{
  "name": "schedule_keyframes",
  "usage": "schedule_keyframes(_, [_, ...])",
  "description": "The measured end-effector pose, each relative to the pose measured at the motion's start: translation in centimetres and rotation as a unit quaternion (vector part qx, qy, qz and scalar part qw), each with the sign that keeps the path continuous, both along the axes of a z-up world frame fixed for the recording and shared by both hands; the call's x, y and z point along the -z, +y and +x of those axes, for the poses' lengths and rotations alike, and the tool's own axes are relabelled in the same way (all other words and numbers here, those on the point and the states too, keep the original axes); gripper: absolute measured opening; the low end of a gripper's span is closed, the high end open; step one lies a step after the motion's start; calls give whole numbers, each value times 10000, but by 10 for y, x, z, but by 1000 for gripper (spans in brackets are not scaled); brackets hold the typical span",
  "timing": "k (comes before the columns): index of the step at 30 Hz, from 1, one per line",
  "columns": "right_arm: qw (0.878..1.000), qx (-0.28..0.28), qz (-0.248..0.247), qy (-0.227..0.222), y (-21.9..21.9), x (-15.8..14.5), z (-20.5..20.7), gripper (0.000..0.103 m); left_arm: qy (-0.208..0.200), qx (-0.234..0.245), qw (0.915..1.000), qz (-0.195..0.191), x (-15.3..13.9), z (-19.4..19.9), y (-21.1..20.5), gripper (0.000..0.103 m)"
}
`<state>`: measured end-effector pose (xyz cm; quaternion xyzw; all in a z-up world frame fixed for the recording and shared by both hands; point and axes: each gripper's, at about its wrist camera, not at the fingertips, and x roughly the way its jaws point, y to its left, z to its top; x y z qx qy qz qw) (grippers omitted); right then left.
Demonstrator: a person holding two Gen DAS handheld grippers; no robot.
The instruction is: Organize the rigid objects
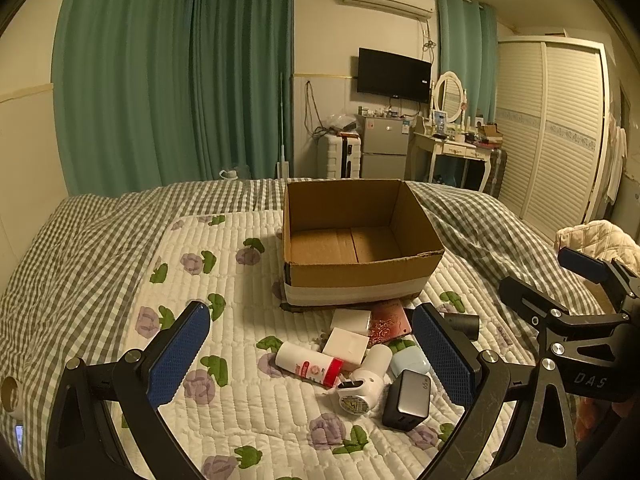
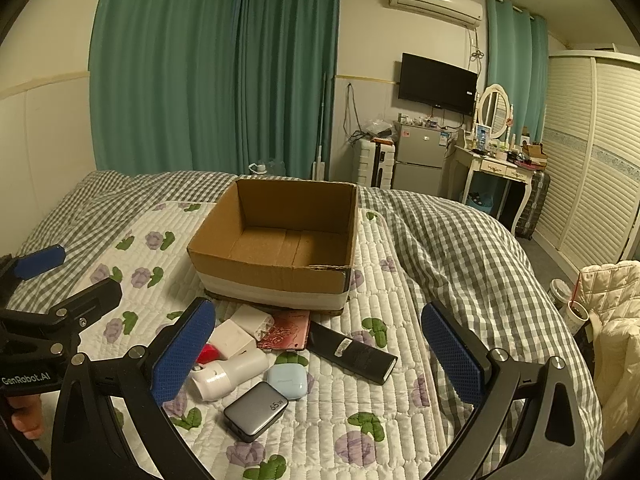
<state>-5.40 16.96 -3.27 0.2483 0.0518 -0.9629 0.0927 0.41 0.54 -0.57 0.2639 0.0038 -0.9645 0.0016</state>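
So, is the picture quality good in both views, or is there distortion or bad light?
Left wrist view: strong fisheye bending, dark corners, dim yellowish light; the cardboard box stays sharp. Right wrist view: same curved edges and warm tint; the "65w" print on the grey charger is readable.

My cardboard box (image 2: 276, 248) sits on the quilt (image 2: 360, 420), open side up. Everything else lies in front of the box, nearer me: two small boxes (image 2: 236, 336) and a card (image 2: 286, 330) just before its front wall, the long remote (image 2: 352, 352) off to the right, the charger brick (image 2: 256, 410) nearest me, the earbud case (image 2: 287, 380) between brick and card.
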Motion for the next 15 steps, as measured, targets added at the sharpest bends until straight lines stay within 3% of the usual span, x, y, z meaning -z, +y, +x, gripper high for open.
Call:
schedule_keyframes(4, [9999,-53,150,67,-5,-6,5,103,-78,-114,9999,-77,-3,4,-1,103])
schedule_keyframes(8, [9991,-273,240,-232,-9,1,3,103,-293,-161,9994,-71,8,1,-4,103])
schedule_keyframes(15, [9862,-616,741,-1346,-28,74,-23,103,-942,-251,9950,-201,63,-23,-12,103])
